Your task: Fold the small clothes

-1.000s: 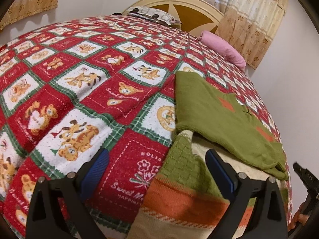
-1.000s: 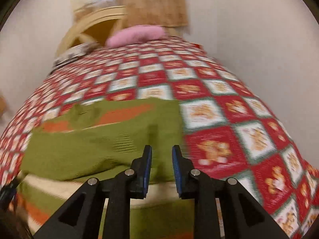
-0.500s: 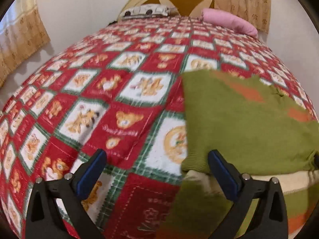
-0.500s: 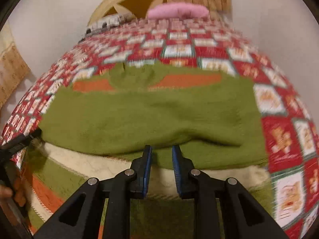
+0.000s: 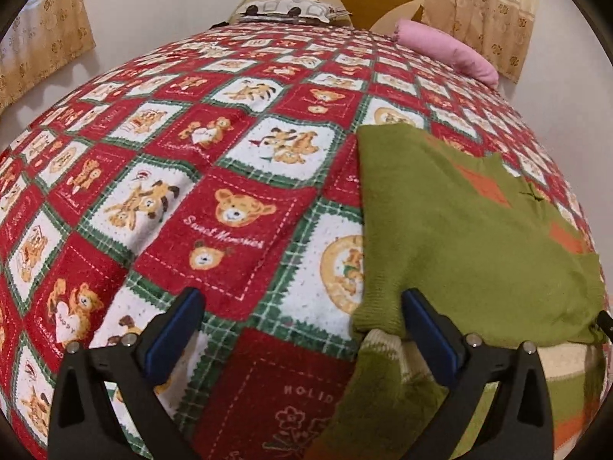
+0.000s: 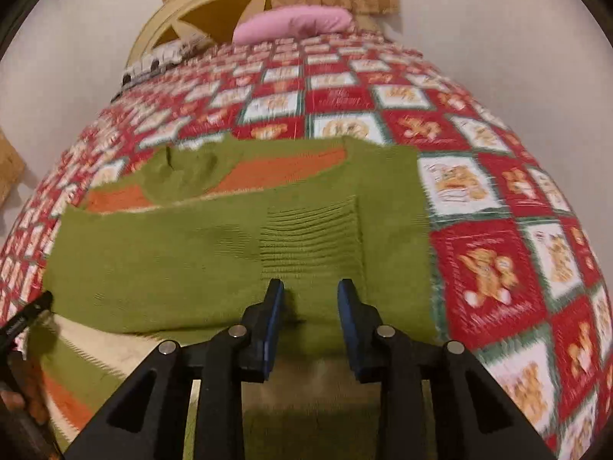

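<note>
Lying across the near part of the bed [image 5: 237, 207], the sweater [image 5: 452, 237] is a green knit with orange and cream stripes, folded over itself so a green panel covers the striped part. In the right wrist view its long axis runs left to right across the quilt, with the collar [image 6: 180, 168] at the far edge, pointing toward the headboard [image 6: 214, 11]. The left gripper [image 5: 302, 329] hangs over the quilt at the sweater's left edge, jaws spread wide, nothing between them; its right finger overlaps the green hem. The right gripper [image 6: 311, 318] sits over the sweater's near fold, jaws just opening, parted over green fabric without pinching it. A pink pillow [image 6: 295, 23] lies by the headboard.
</note>
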A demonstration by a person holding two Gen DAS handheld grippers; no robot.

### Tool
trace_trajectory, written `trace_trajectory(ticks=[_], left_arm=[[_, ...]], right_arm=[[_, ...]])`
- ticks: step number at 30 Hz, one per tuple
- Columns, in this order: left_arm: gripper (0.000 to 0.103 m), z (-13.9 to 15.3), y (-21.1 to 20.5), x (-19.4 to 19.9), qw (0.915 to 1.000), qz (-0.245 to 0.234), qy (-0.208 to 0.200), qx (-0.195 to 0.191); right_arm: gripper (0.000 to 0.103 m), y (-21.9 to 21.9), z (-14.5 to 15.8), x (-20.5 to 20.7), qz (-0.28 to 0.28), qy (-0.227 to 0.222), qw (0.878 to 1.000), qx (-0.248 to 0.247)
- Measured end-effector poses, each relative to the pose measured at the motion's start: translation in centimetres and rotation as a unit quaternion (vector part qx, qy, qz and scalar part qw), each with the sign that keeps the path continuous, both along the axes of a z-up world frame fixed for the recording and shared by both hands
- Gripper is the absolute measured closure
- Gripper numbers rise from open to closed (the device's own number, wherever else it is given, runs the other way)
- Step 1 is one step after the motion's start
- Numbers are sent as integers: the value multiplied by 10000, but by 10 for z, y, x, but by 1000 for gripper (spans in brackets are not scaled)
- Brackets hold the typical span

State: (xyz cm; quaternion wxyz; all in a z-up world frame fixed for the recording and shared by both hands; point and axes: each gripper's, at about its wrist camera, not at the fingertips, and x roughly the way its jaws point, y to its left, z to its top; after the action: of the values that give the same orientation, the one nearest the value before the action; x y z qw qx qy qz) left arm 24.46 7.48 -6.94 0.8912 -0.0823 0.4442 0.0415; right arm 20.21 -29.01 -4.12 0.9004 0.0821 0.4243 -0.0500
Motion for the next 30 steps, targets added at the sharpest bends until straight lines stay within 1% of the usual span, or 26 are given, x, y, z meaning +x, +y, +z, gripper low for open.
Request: trace_trajectory(ticks=[1, 2, 3, 4, 5, 6, 8, 10, 12, 14, 15, 19, 20, 21, 22, 25, 27, 29, 30], left_arm=[[0, 2, 3, -3, 9999, -67, -37, -124], [0, 6, 6, -9, 9994, -153, -99, -288], [0, 11, 12, -18, 9982, -298, -175, -497], [0, 15, 16, -25, 9973, -389, -217, -580], [0, 19, 20, -34, 9965, -480, -260, -632], [0, 26, 26, -48, 9952, -640, -320, -665], [0, 35, 33, -71, 9929, -921, -387, -650], [0, 45, 42, -101, 9888, -1295, -524, -520], [0, 53, 49, -130, 9847, -1596, -613, -333], [0, 55, 55, -150, 9819, -1771, -592, -317], [0, 54, 60, -164, 9801, -1879, -525, -353], [2, 42, 68, -202, 9778, -2028, -390, -365], [5, 38, 67, -209, 9771, -2066, -333, -384], [9, 33, 66, -220, 9748, -2173, -239, -438], [11, 30, 62, -227, 9729, -2256, -177, -479], [11, 22, 54, -245, 9678, -2448, -30, -587], [11, 14, 47, -258, 9617, -2636, 73, -744], [11, 7, 42, -266, 9606, -2646, 141, -837], [11, 4, 39, -271, 9630, -2581, 43, -776]], right_arm=[[73, 3, 7, -12, 49, -138, 9999, 38], [70, 5, 16, -28, 120, -313, 9994, 47], [63, 6, 24, -43, 169, -449, 9988, 4], [59, 6, 32, -60, 201, -578, 9981, -77], [53, 7, 40, -80, 219, -705, 9971, -174], [52, 7, 45, -95, 255, -780, 9964, -220], [52, 6, 55, -126, 348, -843, 9956, -214], [52, 4, 57, -153, 374, -868, 9953, -200], [52, 2, 55, -181, 327, -851, 9957, -175], [51, 1, 49, -205, 265, -777, 9966, -48], [51, 1, 46, -216, 229, -734, 9970, 10], [51, 6, 36, -249, 232, -601, 9979, 107], [52, 9, 32, -256, 246, -533, 9982, 88], [52, 11, 29, -262, 255, -483, 9985, 64], [52, 13, 26, -268, 273, -420, 9987, 30], [51, 15, 20, -286, 314, -289, 9990, -113], [52, 15, 18, -298, 313, -223, 9991, -203], [51, 13, 16, -309, 242, -187, 9992, -267], [51, 10, 15, -314, 204, -171, 9993, -263]])
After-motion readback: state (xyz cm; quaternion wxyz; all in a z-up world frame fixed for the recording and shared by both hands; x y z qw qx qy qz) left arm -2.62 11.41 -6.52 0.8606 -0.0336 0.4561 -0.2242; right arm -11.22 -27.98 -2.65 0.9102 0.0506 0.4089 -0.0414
